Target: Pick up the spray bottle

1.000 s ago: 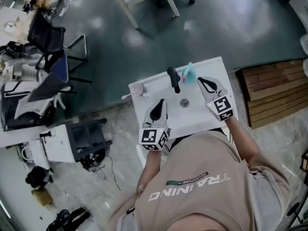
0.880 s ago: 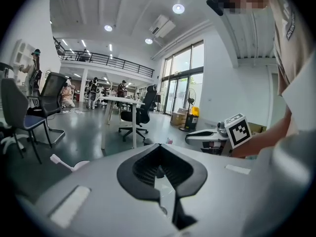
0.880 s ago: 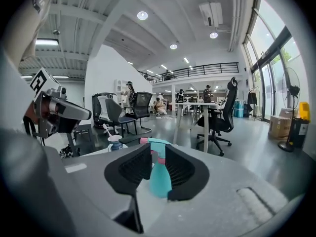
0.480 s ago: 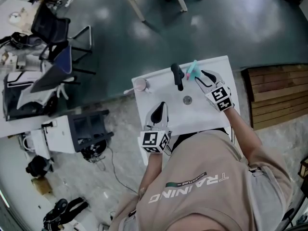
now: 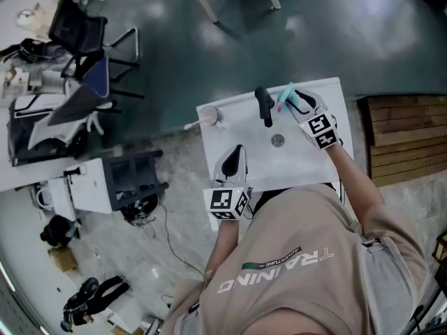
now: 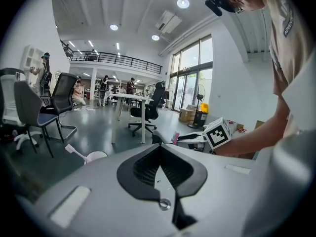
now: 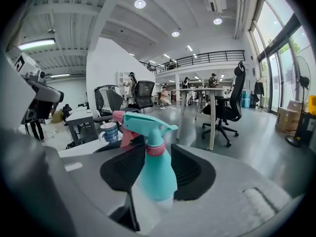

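1 white table (image 5: 230, 128). 1 shirt (image 5: 293, 257), reads "TRAINING". 2 tongs: L tongs (image 6: 160, 147) clenched, empty, near table's front edge. R tongs (image 5: 299, 100) have just been opening and now stand wide either side of 1 teal spray bottle (image 7: 157, 174), upright at far edge, not pinched. 1 black handle (image 5: 265, 107), 1 cup (image 5: 209, 116), 1 small disc (image 5: 278, 140).

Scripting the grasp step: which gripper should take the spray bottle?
Right. The right gripper has just been opening its jaws, and the spray bottle stands between them, ungripped. The left gripper sits shut at the near edge of the table, away from it.
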Tool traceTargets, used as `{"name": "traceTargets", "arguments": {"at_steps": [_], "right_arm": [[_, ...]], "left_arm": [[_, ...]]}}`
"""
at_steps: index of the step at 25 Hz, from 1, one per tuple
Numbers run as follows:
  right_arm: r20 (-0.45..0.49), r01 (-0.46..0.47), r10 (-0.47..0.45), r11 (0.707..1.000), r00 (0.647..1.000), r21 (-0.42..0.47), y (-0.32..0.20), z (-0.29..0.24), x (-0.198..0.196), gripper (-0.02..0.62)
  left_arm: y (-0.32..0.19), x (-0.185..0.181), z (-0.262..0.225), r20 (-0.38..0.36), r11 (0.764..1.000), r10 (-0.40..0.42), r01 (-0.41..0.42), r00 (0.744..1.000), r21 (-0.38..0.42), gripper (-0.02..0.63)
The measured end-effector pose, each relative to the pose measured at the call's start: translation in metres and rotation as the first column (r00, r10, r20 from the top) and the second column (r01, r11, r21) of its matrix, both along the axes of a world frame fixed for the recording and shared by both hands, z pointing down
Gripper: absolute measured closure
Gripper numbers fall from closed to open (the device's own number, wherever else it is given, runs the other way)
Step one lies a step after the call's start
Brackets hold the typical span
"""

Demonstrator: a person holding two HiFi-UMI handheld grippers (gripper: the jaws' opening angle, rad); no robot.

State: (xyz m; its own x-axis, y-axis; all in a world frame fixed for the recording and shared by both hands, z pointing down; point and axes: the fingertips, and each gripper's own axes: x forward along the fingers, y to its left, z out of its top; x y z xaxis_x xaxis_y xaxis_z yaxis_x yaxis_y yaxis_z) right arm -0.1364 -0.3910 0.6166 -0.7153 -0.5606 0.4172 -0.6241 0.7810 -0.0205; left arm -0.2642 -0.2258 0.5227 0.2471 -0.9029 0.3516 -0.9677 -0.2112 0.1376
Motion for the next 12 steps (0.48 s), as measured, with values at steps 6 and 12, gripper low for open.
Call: {"name": "traceTargets", "arguments": {"at_steps": [6,12], "right_arm": [[-0.002,0.025,-0.025,1.000,1.000,0.011,-0.004,0.004,-0.013,0.420],[-0.013,0.037,-0.036,0.998,0.999,0.045,-0.007,0.005,-0.023,0.423]], "left_arm": [[-0.001,-0.002,0.003,-0.001,1.000,0.009,-0.009,1.000,-0.007,0.592],[-0.005,-0.002,0.003,-0.015,1.000,0.019,-0.019,1.000,-0.003,0.592]]}}
